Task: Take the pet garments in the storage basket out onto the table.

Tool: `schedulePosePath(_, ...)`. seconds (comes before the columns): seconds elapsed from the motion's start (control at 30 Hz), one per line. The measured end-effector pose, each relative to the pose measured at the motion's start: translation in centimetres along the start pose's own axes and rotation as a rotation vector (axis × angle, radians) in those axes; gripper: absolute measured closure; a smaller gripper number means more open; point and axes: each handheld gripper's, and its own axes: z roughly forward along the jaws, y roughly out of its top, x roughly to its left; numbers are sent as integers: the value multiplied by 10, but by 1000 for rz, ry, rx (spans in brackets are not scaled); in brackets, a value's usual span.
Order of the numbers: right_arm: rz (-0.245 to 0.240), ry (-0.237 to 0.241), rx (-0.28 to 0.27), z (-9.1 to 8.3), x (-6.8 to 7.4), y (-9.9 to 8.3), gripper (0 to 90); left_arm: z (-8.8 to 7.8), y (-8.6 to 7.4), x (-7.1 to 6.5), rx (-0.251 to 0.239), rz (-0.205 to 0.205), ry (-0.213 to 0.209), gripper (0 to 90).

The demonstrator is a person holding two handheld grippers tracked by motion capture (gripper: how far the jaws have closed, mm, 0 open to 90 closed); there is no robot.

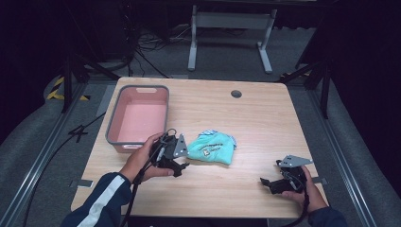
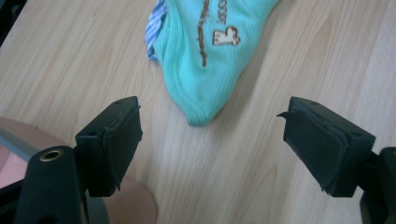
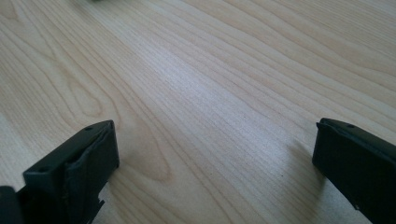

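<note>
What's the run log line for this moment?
left tongs: open, beside green garment | right tongs: open over bare table | pink bin: empty

We are holding the left gripper (image 2: 210, 140) wide open over the wooden table (image 2: 70, 60), its black pads (image 2: 119, 140) flanking bare wood just short of the folded mint-green garment (image 2: 205, 70).

I see a pink basin (image 1: 138, 119) at the wooden table's (image 1: 265, 123) far left. A grey frame (image 1: 231, 35) stands on the floor beyond.
</note>
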Motion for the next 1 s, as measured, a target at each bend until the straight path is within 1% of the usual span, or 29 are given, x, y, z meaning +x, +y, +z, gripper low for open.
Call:
schedulePosePath(0.03, 0, 0, 0, 0, 0, 0, 6, -1, -4, -1, 2, -1, 2, 189)
schedulePosePath(0.07, 0, 0, 0, 0, 0, 0, 6, -2, -9, -2, -5, -11, 5, 189)
schedulePosePath(0.1, 0, -1, 0, 0, 0, 0, 6, -3, -13, -2, -3, -8, 6, 189)
schedulePosePath(0.2, 1, -1, 0, 0, 0, 0, 6, -4, -24, -3, -5, -26, 9, 190)
schedulePosePath(0.23, 0, -1, 0, 0, 0, 0, 6, -4, -27, -3, 2, -26, 12, 190)
schedulePosePath(0.3, 1, -2, 0, 0, 0, 0, 6, -4, -35, -3, 7, -39, 9, 190)
schedulePosePath(0.33, 1, -2, 0, 0, 0, 0, 6, -4, -35, -3, 7, -39, 9, 190)
schedulePosePath(0.37, 2, -2, 0, 0, 0, 0, 6, -4, -42, -5, 15, -42, 16, 190)
schedulePosePath(0.4, 2, -2, 0, 0, 0, 0, 6, -4, -42, -5, 15, -42, 16, 190)
schedulePosePath(0.6, 2, -2, 0, 0, 0, 0, 6, -7, -63, -6, 8, -79, 22, 192)
schedulePosePath(0.77, 2, -2, 0, 0, 0, 0, 6, -6, -83, -6, 41, -98, 23, 190)
schedulePosePath(1.0, 2, -2, 0, 0, 0, 0, 6, -8, -108, -8, 53, -143, 19, 187)
